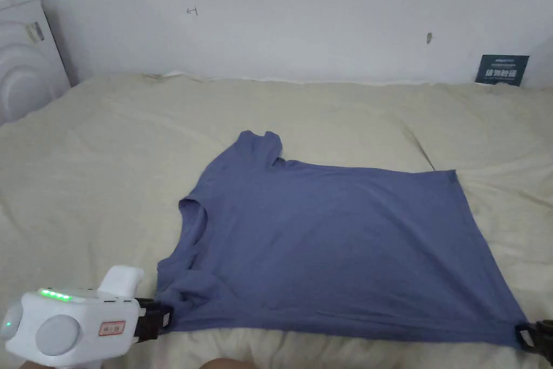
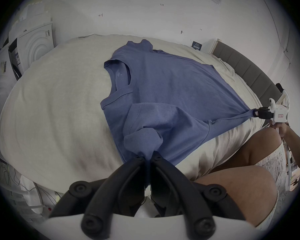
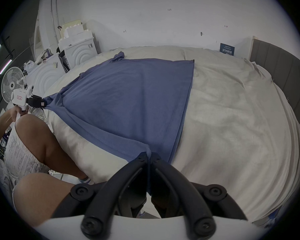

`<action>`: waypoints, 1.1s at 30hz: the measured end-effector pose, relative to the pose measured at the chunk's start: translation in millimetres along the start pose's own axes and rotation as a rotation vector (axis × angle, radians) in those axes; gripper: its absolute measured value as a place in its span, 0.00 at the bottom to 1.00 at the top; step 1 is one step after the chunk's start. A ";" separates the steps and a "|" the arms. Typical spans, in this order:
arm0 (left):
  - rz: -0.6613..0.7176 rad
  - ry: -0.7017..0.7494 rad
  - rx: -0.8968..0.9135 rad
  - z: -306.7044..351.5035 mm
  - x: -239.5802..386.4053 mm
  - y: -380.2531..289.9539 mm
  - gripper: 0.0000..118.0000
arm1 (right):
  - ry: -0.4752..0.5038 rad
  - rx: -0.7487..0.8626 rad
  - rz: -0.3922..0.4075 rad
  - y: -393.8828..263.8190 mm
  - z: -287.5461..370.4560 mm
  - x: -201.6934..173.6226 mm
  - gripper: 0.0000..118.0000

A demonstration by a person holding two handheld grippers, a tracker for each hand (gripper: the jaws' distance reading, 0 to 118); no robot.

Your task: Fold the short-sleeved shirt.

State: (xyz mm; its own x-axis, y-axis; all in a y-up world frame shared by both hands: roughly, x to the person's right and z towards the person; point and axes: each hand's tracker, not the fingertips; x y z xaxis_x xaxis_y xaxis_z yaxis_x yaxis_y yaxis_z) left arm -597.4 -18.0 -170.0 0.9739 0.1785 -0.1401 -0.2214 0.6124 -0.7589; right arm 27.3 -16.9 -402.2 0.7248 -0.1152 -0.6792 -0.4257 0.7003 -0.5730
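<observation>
At seven o'clock in the head view, the left tool (image 1: 162,320) is pinched on the sleeve of the blue shirt (image 1: 335,246); the right tool (image 1: 523,336), at five, grips the hem corner. The shirt is spread on the bed (image 1: 108,170). The near edge is judged ready for carrying toward twelve. The bunched sleeve (image 2: 142,139) is seen clearly in the left gripper view.
</observation>
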 end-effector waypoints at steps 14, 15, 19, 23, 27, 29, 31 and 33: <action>-0.043 0.044 -0.052 -11.3 -8.3 -14.3 0.53 | -0.021 -0.064 0.018 -13.8 -22.2 7.4 0.44; -0.057 0.053 -0.056 -8.1 -11.5 -19.4 0.70 | -0.018 -0.074 0.020 -16.7 -21.3 9.6 0.74; -0.097 0.101 0.000 31.7 -28.3 -40.5 0.76 | 0.003 -0.020 -0.019 -24.3 6.4 13.6 0.96; -0.027 0.125 0.037 56.5 -50.0 -61.3 0.75 | -0.055 0.059 -0.019 -39.2 30.4 17.0 0.95; -0.001 0.104 0.099 63.7 -58.1 -78.5 0.31 | -0.060 0.169 -0.042 -56.0 46.4 9.1 0.17; 0.009 0.110 0.133 61.6 -48.8 -81.3 0.00 | -0.133 0.155 -0.011 -62.6 39.1 5.3 0.00; 0.008 0.105 0.150 57.0 -42.5 -80.8 0.00 | -0.101 0.162 -0.017 -70.5 39.6 2.1 0.00; 0.030 0.063 0.144 52.6 -34.1 -79.2 0.00 | -0.110 0.168 -0.020 -70.4 37.5 -7.8 0.00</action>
State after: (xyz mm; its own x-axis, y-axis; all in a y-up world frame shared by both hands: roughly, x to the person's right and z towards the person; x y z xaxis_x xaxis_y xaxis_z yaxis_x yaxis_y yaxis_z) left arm -615.7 -32.1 -71.7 0.9670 0.1520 -0.2044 -0.2506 0.7122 -0.6557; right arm 71.9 -38.9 -339.4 0.7911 -0.0585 -0.6089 -0.3210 0.8077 -0.4946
